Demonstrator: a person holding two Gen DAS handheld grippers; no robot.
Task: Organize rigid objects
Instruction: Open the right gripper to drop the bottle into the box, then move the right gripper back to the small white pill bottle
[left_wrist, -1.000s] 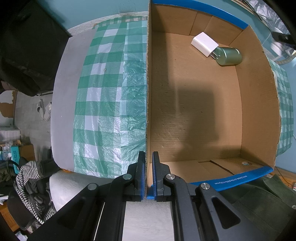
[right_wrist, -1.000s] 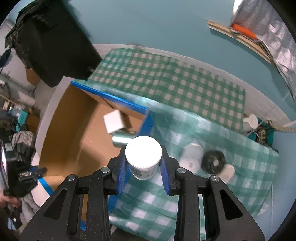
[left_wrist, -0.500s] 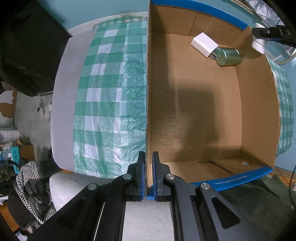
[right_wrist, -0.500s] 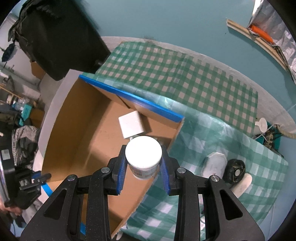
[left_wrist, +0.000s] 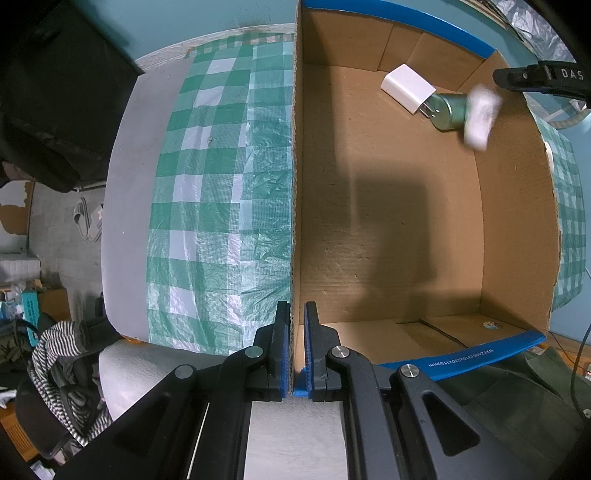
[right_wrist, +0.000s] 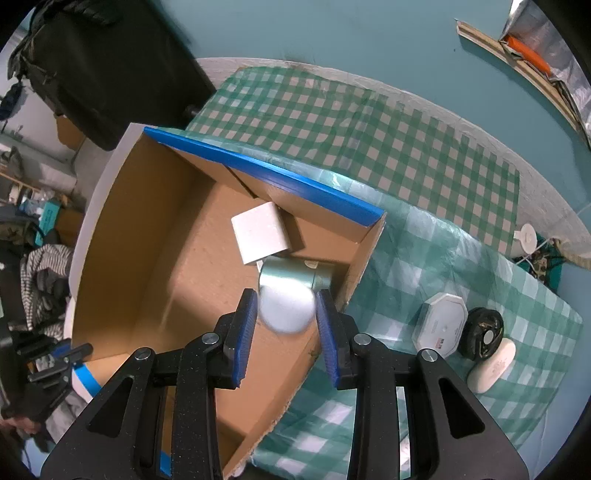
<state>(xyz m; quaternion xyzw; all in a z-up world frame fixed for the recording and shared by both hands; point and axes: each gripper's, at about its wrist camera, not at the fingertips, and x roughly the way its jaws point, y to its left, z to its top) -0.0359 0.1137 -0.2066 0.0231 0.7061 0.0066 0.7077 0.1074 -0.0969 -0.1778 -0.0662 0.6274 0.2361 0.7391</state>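
Observation:
An open cardboard box (left_wrist: 388, 221) with blue-taped rims stands on the green checked cloth. My left gripper (left_wrist: 293, 347) is shut on its near wall. A white charger cube (left_wrist: 406, 88) and a green tin can (left_wrist: 448, 112) lie in the far corner. In the right wrist view my right gripper (right_wrist: 285, 299) hangs over that corner of the box (right_wrist: 155, 240), above the can (right_wrist: 291, 275) and the charger (right_wrist: 258, 236). The white jar (right_wrist: 286, 312) is motion-blurred and looks smaller between the pads, which seem clear of it. In the left wrist view the jar (left_wrist: 480, 118) is below the right fingertip (left_wrist: 517, 75).
On the cloth (right_wrist: 369, 147) right of the box lie a white octagonal case (right_wrist: 439, 323), a black round part (right_wrist: 484, 332) and a white oval bar (right_wrist: 491, 363). A black bulky object (right_wrist: 110, 66) stands behind the table's left end. Striped clothing (left_wrist: 55, 350) lies beside the table.
My right gripper came down and over the box's far corner. The white jar, sharp and gripped before, is now blurred and lower than the fingertips. My left gripper has not moved.

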